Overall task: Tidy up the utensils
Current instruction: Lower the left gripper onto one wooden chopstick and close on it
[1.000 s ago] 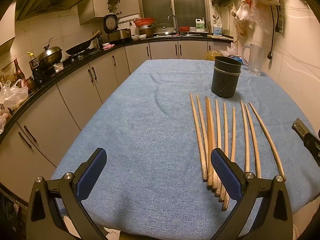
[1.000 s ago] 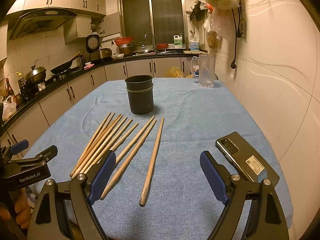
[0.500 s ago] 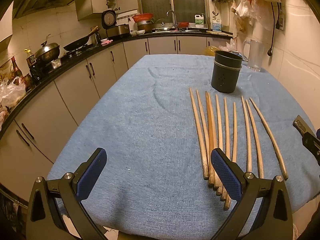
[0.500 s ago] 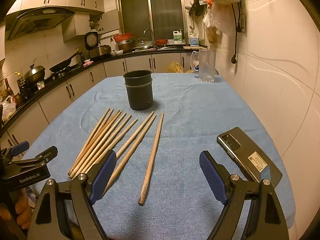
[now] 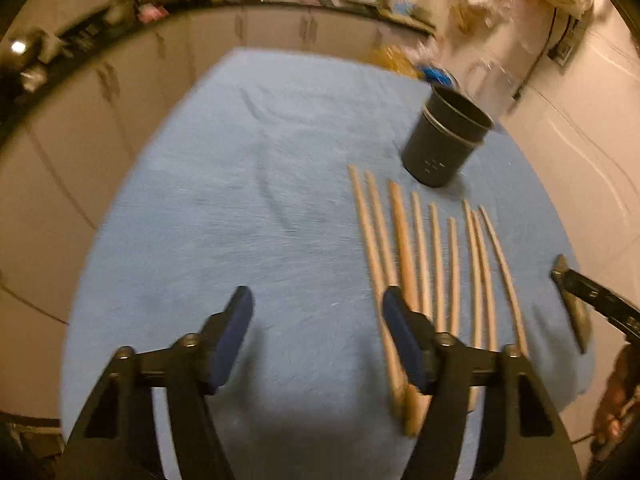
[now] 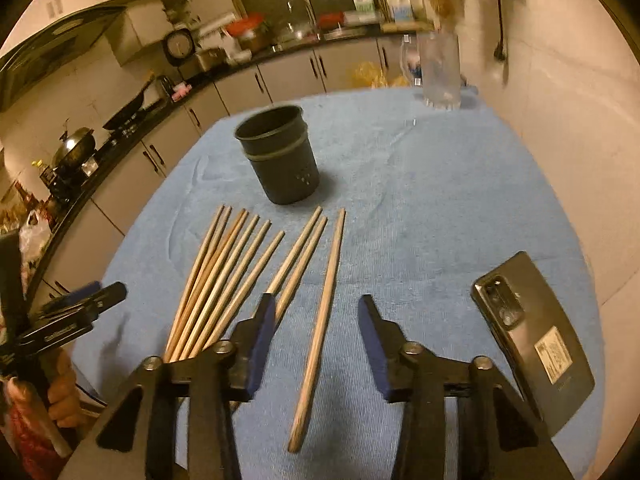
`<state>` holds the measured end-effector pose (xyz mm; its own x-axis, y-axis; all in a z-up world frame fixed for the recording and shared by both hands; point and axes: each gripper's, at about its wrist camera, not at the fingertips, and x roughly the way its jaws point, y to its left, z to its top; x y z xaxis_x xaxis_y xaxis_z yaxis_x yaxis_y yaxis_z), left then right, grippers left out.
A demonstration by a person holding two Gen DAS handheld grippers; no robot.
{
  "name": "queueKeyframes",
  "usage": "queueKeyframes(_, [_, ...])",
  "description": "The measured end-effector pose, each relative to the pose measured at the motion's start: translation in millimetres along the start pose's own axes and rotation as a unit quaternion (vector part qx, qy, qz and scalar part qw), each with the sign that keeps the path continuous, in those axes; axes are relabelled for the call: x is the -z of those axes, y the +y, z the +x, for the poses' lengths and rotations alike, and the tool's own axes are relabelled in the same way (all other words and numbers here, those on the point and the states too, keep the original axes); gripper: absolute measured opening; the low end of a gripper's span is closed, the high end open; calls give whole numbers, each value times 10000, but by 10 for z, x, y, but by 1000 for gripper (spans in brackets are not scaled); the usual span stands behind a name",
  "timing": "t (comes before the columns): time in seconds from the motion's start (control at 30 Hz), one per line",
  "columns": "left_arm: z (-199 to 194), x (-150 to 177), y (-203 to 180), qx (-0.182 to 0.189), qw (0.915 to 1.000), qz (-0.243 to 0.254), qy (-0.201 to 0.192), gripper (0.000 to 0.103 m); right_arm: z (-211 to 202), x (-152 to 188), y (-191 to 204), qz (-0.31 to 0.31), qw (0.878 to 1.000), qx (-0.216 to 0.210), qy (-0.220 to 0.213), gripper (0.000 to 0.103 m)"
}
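We hold our right gripper (image 6: 316, 320) low over the blue tablecloth (image 6: 420, 208), jaws spread and gripping nothing, with the lone chopstick (image 6: 322, 320) running between the pads on the side of the row away from our left gripper; we judge it lined up this way so the stick, lying clear of its neighbours, can be pinched alone. The other chopsticks (image 6: 224, 280) fan out just in front of the dark utensil holder (image 6: 280, 160), tips toward it, presumably laid ready for dropping in; the holder looks empty. A phone (image 6: 532, 332) lies well off to the side of the holder. Our left gripper (image 5: 316, 320) is also spread and empty, its right pad above the outermost sticks. Compared with half a second ago, both sets of jaws have narrowed and both cameras have dipped closer to the cloth.
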<state>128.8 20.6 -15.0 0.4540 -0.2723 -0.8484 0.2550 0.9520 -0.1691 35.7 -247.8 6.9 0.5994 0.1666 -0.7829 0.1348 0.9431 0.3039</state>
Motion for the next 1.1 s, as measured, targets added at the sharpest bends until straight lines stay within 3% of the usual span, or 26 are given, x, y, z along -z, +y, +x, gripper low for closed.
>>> queueKeyframes(0.03, [107, -82, -31, 68, 10000, -12, 59, 49, 49, -59, -51, 154, 9998, -28, 133, 32])
queueKeyframes(0.1, [278, -240, -115, 303, 9991, 141, 270, 46, 134, -146, -119, 325, 9990, -51, 294, 25])
queueKeyframes(0.17, [399, -352, -160, 268, 9989, 90, 370, 30, 189, -209, -170, 484, 9982, -53, 362, 23])
queueKeyframes(0.23, [516, -457, -222, 433, 9975, 162, 526, 29, 237, -244, -195, 553, 9975, -52, 425, 23])
queueKeyframes(0.37, [770, -613, -261, 386, 9959, 231, 784, 25, 294, -279, -198, 529, 9972, -13, 533, 23])
queueKeyframes(0.47, [874, -677, -311, 283, 9950, 342, 893, 24, 344, -303, -217, 546, 9967, 27, 600, 23])
queueKeyframes(0.7, [1055, -761, -408, -151, 9941, 506, 943, 8, 471, -353, -208, 518, 9960, 96, 722, 23])
queueKeyframes(1.1, [996, -675, -413, -404, 9919, 758, 940, 9, 997, -559, -92, 224, 9908, 625, 1182, 22])
